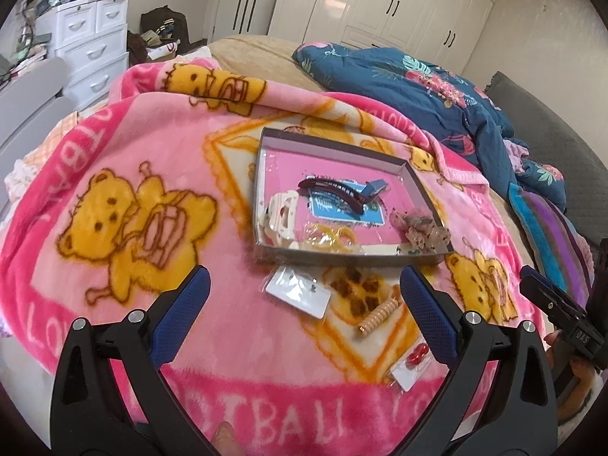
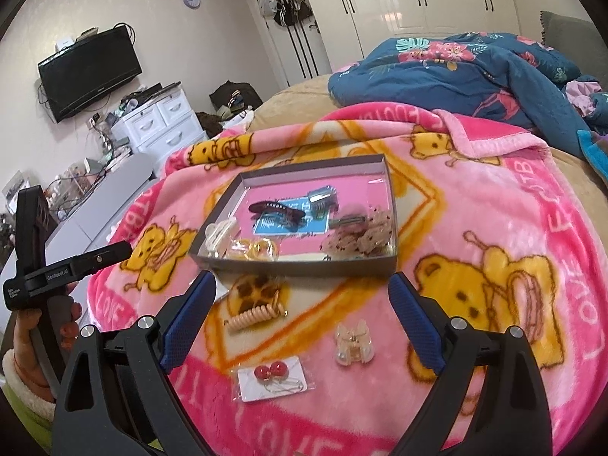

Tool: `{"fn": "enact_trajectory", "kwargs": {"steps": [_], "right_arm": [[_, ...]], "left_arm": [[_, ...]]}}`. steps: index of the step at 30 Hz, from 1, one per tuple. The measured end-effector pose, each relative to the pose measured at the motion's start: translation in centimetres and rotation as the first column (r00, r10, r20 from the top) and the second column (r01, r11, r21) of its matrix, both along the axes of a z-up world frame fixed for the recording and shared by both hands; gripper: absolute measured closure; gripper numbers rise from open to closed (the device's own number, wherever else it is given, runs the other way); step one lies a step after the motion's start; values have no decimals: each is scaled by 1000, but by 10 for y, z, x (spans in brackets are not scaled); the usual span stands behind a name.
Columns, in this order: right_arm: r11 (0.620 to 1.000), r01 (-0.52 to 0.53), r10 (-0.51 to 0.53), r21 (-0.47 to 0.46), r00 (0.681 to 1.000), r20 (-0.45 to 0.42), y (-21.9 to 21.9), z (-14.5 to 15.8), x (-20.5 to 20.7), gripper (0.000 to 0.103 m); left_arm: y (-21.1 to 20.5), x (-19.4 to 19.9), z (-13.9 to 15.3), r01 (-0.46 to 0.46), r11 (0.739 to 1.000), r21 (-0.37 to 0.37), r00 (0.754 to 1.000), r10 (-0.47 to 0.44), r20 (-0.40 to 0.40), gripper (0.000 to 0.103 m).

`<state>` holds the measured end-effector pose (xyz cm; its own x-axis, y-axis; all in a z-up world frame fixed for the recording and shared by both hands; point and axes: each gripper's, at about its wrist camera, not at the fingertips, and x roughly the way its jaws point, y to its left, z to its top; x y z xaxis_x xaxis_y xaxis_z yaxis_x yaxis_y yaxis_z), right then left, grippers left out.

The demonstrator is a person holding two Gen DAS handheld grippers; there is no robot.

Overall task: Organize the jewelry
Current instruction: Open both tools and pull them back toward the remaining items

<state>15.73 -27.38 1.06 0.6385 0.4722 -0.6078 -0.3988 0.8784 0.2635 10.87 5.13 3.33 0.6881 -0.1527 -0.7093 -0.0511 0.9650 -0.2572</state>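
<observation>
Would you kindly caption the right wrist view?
Open hand-held gripper above loose hair accessories before a half-filled tray on a pink blanket.

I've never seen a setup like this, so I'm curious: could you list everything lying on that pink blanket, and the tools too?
Box: one, grey, shallow, on the blanket.
Long hair clip: one, dark red, in the box.
Claw clip: one, cream, box's near left corner.
Hair ties: several, yellow, in the box's near edge.
Scrunchie: one, brown speckled, box's right side.
Spiral hair tie: one, peach, blanket before the box.
Small claw clip: one, clear beige, on the blanket.
Earring card: one, red beads, nearest.
White card: one, before the box.
Blanket: one, pink, bears.
Left gripper: jaws open, empty.
Right gripper: jaws open, empty.
</observation>
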Motion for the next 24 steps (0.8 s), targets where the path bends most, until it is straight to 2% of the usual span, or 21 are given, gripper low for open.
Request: {"fn": "enact_trajectory", "kwargs": {"steps": [14,24], "right_arm": [[997,-71,68,-42,995,-69,19,-30,-17,10],[989,-125,117,-73,987,-107,31,-50,-29,8]], "left_arm": [[-3,-13,-20,12,1000,20,999,-11,-48,10],[-12,-17,-38,38,997,67,995,-31,-93,10]]}}
